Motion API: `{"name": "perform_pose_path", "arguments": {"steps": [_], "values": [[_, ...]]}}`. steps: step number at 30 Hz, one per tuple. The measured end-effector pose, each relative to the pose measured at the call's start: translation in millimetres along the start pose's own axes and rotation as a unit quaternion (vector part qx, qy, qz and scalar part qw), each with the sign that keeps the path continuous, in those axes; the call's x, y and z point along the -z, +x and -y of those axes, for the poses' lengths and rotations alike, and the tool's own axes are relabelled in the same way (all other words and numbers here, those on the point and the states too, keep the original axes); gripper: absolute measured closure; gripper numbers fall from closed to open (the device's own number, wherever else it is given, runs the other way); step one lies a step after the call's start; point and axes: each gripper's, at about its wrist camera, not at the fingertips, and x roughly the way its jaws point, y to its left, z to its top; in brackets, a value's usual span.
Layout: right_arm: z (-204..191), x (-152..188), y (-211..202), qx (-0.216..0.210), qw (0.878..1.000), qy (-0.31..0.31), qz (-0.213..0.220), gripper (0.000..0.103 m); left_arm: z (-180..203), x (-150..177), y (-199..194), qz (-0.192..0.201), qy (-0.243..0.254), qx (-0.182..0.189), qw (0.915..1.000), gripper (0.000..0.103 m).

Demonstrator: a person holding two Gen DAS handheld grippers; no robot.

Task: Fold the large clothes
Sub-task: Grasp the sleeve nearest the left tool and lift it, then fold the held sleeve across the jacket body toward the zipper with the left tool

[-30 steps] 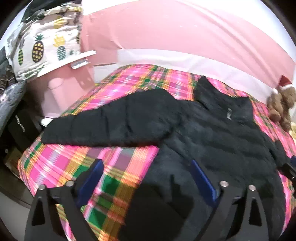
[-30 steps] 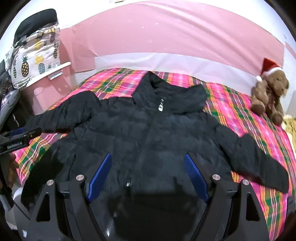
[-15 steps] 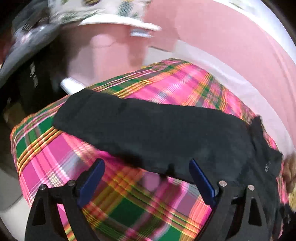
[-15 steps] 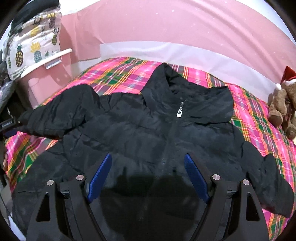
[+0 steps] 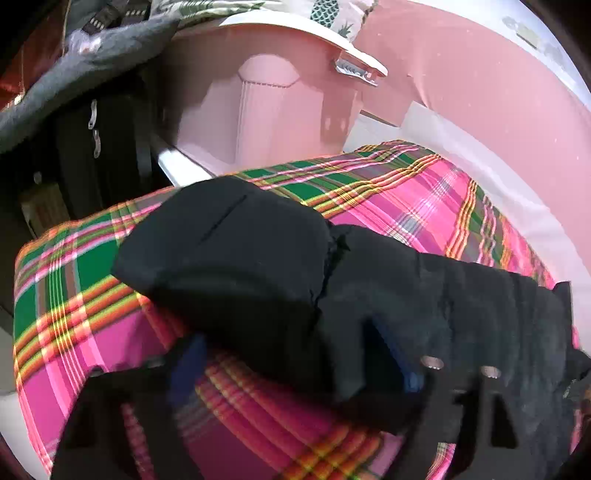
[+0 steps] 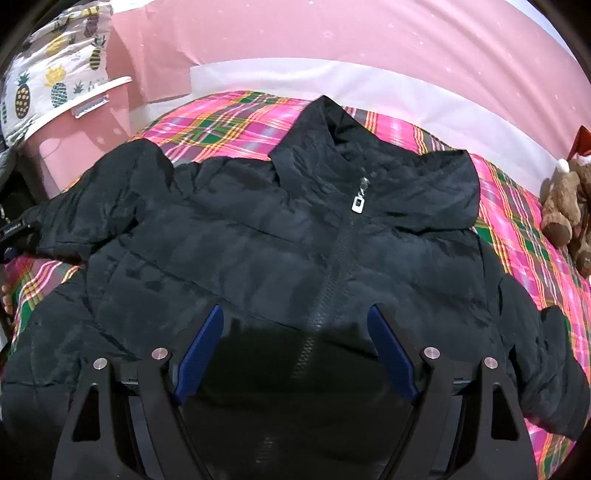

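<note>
A black puffer jacket [image 6: 295, 240] lies zipped and face up on a pink plaid bed cover [image 6: 229, 125], both sleeves spread out. My right gripper [image 6: 295, 325] is open and empty just above the jacket's lower front. In the left wrist view the jacket's left sleeve [image 5: 240, 258] lies across the bed cover [image 5: 74, 295] near the bed's corner. My left gripper [image 5: 295, 354] is open, with the sleeve's cuff end between its blue fingers [image 5: 188, 365]. The view is blurred and I cannot tell whether they touch it.
A pink storage box [image 5: 266, 103] with pineapple-print fabric [image 6: 55, 81] on top stands beside the bed's left edge. Dark bags [image 5: 96, 147] sit next to it. A teddy bear in a Santa hat [image 6: 569, 206] sits at the bed's right side. A pink wall [image 6: 332, 33] runs behind.
My left gripper has swung left and come down onto the sleeve's cuff end. My right gripper has moved forward and lower over the jacket's front.
</note>
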Motion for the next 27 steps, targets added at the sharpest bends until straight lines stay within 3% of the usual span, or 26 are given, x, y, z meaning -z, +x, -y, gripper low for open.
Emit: {"name": "perform_pose_path", "arguments": {"steps": [1, 2, 5, 10, 16, 22, 27], "values": [[2.1, 0.6, 0.5, 0.002, 1.000, 0.001, -0.001, 0.023, -1.0, -1.3, -3.0, 0.003, 0.001, 0.002, 1.0000, 0.056], [3.8, 1.5, 0.8, 0.004, 1.000, 0.002, -0.002, 0.023, -0.2, -4.0, -2.4, 0.002, 0.002, 0.003, 1.0000, 0.081], [10.3, 5.4, -1.2, 0.011, 1.000, 0.007, -0.004, 0.023, 5.1, -11.9, -9.3, -0.001, 0.010, 0.012, 0.9999, 0.091], [22.6, 13.4, -12.7, 0.023, 1.000, 0.012, -0.004, 0.023, 31.7, -28.2, -51.2, 0.024, 0.041, 0.064, 0.9969, 0.093], [40.4, 19.4, -34.2, 0.028, 0.999, 0.020, 0.004, 0.023, 90.6, -41.3, -123.0, 0.056, 0.102, 0.142, 0.9831, 0.093], [63.7, 26.1, -61.6, 0.042, 0.998, 0.047, 0.023, 0.023, 162.6, -30.6, -173.0, 0.051, 0.161, 0.214, 0.9622, 0.093], [82.4, 36.3, -81.9, 0.043, 0.996, 0.069, 0.040, 0.023, 230.1, 3.3, -195.7, 0.026, 0.223, 0.273, 0.9354, 0.093]]}}
